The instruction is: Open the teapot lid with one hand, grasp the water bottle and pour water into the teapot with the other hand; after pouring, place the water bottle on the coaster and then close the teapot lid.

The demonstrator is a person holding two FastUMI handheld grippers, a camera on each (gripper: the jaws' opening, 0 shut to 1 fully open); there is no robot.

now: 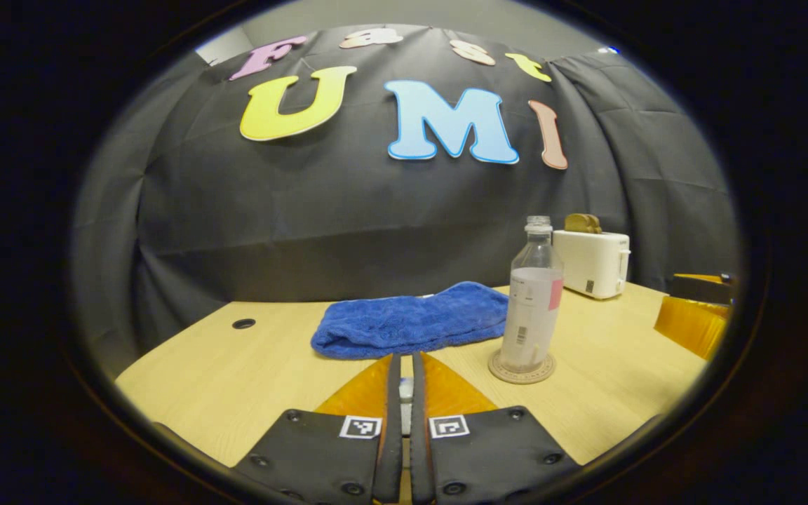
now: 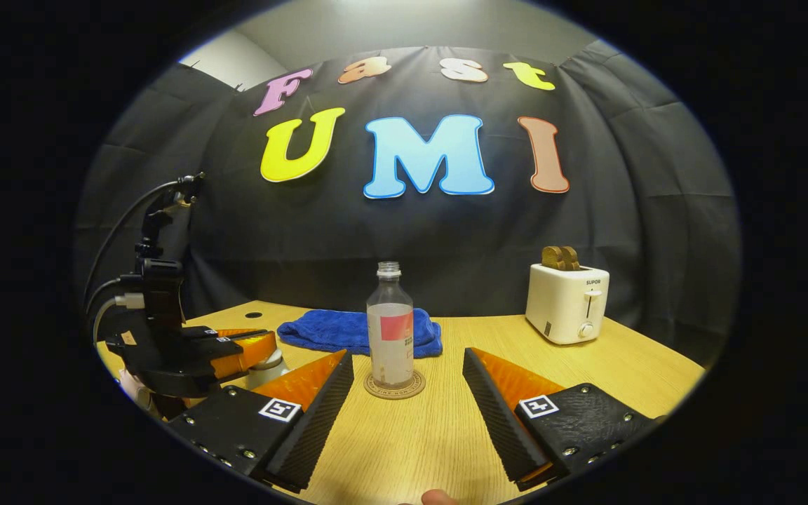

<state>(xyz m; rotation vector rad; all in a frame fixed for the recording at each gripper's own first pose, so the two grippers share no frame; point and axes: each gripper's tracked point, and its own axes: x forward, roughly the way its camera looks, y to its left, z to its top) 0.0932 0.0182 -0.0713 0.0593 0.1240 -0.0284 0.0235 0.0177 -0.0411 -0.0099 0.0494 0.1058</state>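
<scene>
One clear plastic water bottle [image 2: 391, 326] stands upright at the middle of the right gripper view, long axis vertical, open neck pointing up, its base on a round cork coaster [image 2: 394, 386] on the pale wooden worktop [image 2: 628, 365]. In the left gripper view the same bottle [image 1: 533, 298] sits right of centre on its coaster [image 1: 521, 368]. Behind it lies a folded blue towel [image 2: 348, 331], and at the right a white toaster [image 2: 567, 301] with brown slices in its slots.

The right claw [image 2: 407, 379] is spread wide, its two fingers either side of the coaster and apart from it, gripping nothing. The left claw [image 1: 405, 393] is clenched almost tight, with only a narrow slit between its fingers and something pale glimpsed in that slit; whether both fingers press on it I cannot tell. At the lower left of the right gripper view that left claw [image 2: 253, 347] hovers just over a pale rounded object [image 2: 267, 366], mostly hidden.
</scene>
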